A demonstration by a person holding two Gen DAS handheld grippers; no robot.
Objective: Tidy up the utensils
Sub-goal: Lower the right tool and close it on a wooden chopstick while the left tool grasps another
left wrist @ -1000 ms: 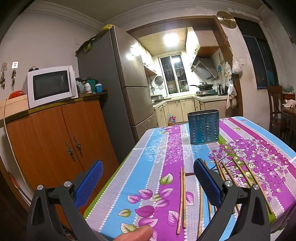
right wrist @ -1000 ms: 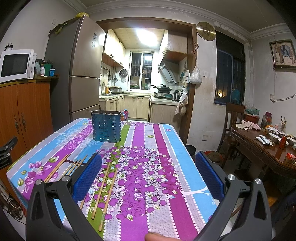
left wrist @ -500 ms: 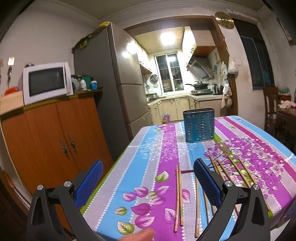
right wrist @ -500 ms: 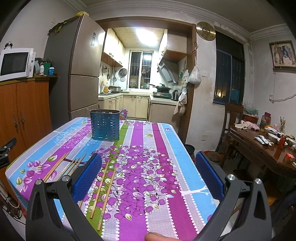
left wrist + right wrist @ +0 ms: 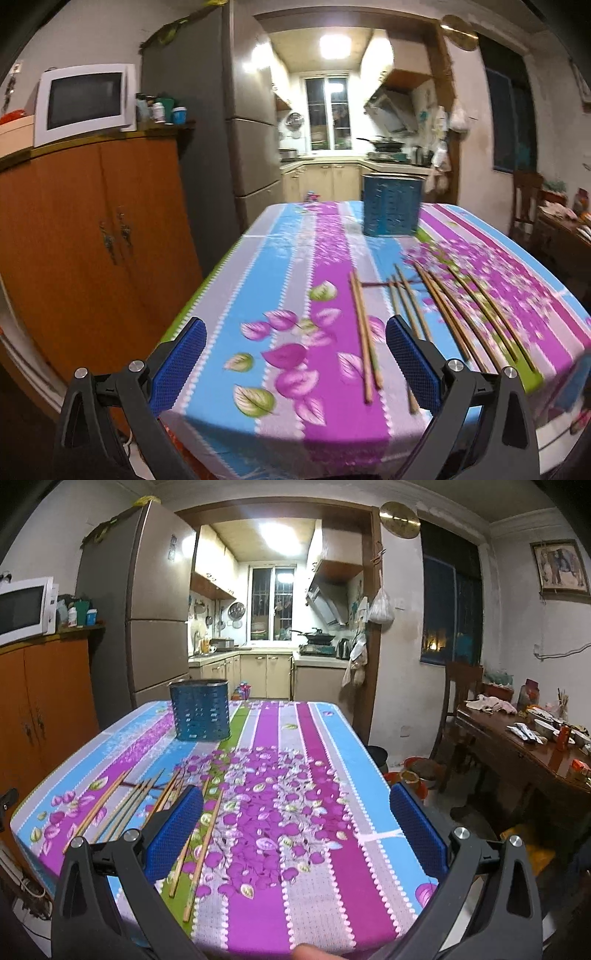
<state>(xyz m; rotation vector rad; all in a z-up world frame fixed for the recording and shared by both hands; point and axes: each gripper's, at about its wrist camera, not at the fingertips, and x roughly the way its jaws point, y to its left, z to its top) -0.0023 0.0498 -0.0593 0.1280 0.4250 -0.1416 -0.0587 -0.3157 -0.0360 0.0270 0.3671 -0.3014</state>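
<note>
Both tongs released and empty: left gripper point(image 5: 295, 360) should straddle one chopstick pair point(image 5: 364, 332) squarely, blurred at 1 o'clock, before carrying toward the blue holder point(image 5: 391, 205) at 12; right gripper point(image 5: 295, 830) idle.

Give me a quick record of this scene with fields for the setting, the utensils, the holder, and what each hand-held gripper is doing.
setting: dining table with a striped floral tablecloth, kitchen doorway behind
utensils: wooden chopsticks lying loose across the near part of the table, none in the holder as far as can be seen
holder: blue perforated utensil holder upright at the far end of the table
left hand-held gripper: open, empty, over the near table edge
right hand-held gripper: open, empty, over the cloth to the right of the chopsticks
progress: nothing picked up yet
</note>
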